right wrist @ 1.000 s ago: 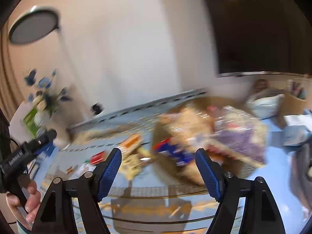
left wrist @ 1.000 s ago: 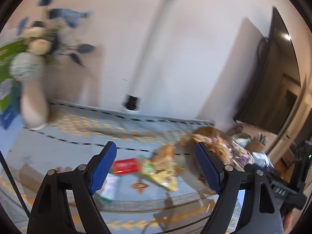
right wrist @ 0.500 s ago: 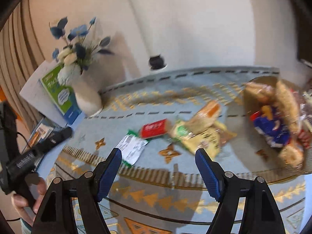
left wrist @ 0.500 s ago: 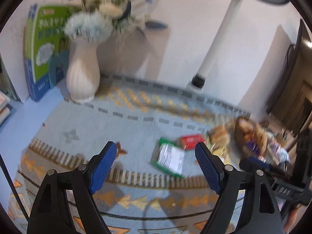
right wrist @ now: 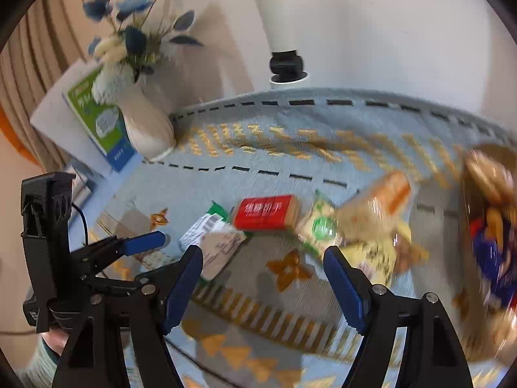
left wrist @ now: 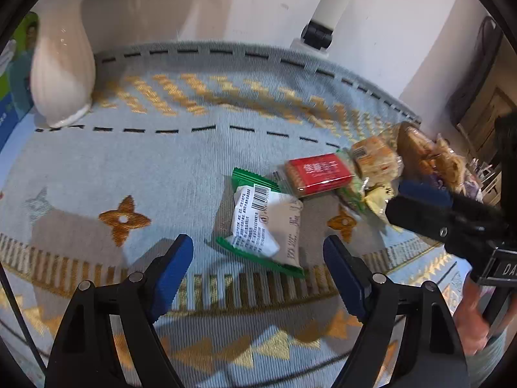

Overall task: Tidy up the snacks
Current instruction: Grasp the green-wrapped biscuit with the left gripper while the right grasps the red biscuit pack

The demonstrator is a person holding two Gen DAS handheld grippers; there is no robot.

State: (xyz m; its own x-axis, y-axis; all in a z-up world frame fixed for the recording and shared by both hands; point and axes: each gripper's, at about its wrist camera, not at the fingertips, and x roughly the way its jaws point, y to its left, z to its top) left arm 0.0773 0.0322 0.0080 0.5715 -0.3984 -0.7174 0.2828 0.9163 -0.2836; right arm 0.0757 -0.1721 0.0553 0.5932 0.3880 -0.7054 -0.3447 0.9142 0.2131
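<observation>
Several loose snack packets lie on the patterned blue cloth. A green-and-white packet (left wrist: 265,223) (right wrist: 211,242) lies just ahead of my left gripper (left wrist: 258,260), which is open, pitched down and empty. Right of that packet lie a red biscuit packet (left wrist: 318,173) (right wrist: 265,215), a green-labelled packet (right wrist: 320,229), an orange-topped clear packet (left wrist: 374,158) (right wrist: 378,207) and a yellow packet (right wrist: 378,255). My right gripper (right wrist: 263,278) hovers open and empty in front of the red packet. A brown basket (right wrist: 465,187) full of snacks stands at the right.
A white vase (left wrist: 61,74) (right wrist: 145,123) of blue flowers stands at the back left beside a green box (right wrist: 97,119). A white lamp pole (left wrist: 318,32) (right wrist: 284,64) rises behind the cloth's far edge. One blue finger (left wrist: 423,190) of the right gripper reaches in from the right.
My left gripper has dropped and tipped down toward the green-and-white packet. My right gripper has swung left from the basket to the loose packets. Both jaws stayed as wide.
</observation>
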